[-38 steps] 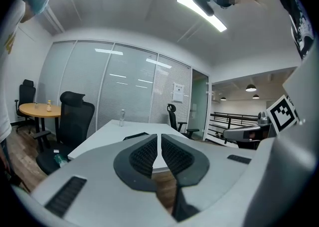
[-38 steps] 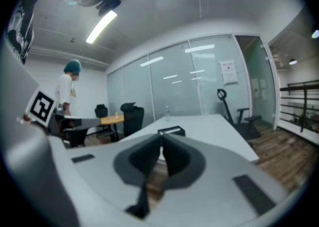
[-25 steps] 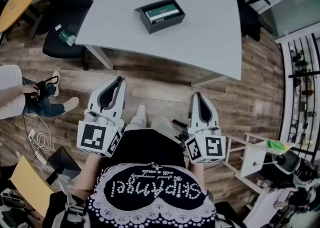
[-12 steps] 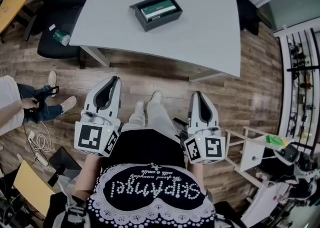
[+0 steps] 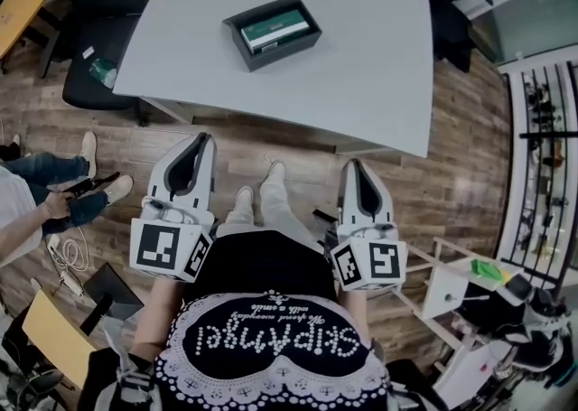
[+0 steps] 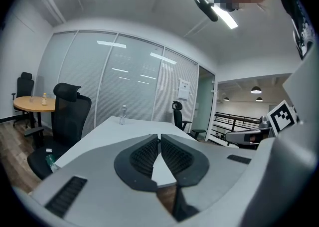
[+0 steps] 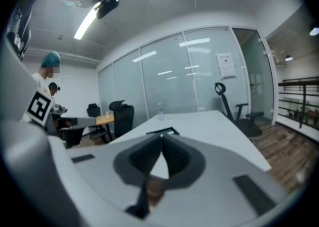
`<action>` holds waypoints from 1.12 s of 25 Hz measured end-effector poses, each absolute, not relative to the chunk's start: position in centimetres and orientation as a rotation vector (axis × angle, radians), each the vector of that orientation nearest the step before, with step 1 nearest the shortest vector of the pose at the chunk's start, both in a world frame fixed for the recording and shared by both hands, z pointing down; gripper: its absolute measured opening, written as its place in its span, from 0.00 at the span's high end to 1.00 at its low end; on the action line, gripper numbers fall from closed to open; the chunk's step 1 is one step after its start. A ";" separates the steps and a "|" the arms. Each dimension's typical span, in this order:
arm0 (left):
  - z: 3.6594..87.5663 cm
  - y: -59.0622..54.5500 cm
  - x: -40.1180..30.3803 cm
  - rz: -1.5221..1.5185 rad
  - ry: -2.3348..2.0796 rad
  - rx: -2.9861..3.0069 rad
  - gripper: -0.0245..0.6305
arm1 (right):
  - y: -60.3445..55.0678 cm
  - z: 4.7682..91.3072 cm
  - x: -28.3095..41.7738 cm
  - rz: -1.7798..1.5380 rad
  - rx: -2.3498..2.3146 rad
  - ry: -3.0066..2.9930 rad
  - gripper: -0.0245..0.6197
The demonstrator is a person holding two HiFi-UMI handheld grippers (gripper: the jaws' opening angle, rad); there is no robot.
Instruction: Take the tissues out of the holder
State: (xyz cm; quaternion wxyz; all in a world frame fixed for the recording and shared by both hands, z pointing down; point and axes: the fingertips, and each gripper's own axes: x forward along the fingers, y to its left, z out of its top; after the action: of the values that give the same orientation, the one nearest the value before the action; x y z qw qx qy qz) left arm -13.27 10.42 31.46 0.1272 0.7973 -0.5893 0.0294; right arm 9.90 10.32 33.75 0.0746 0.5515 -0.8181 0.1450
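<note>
Both closed and empty: left gripper [image 5: 202,138], right gripper [image 5: 355,166]; rectangular black holder [image 5: 287,50] ahead.

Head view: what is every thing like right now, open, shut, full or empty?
Left gripper, jaws shut, empty.
Right gripper, jaws shut, empty.
Holder, open on top, flat on the table, untouched.
Tissues, lying in the holder, not yet taken out.

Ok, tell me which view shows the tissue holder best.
Head view: the dark holder sits whole on the white table, tissues visible inside. The right gripper view catches it only as a low sliver beyond its shut fingers; the left gripper view doesn't show it.
</note>
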 end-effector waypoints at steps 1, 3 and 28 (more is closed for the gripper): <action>31.4 9.7 -13.0 0.083 -1.722 2.316 0.89 | 9.5 33.7 10.2 0.436 1.648 -2.459 0.91; 31.3 8.5 -12.3 0.078 -1.737 2.306 0.89 | 8.1 33.8 10.7 0.437 1.630 -2.467 0.91; 31.2 1.7 -7.7 0.086 -1.888 2.232 0.89 | -1.0 34.6 14.9 0.467 1.498 -2.573 0.91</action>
State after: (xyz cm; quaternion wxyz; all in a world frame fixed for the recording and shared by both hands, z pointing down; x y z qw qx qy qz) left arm -7.70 1.69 31.15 0.1084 0.7587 -0.6417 0.0293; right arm 14.87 -1.03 34.59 0.0639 0.4959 -0.8521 0.1547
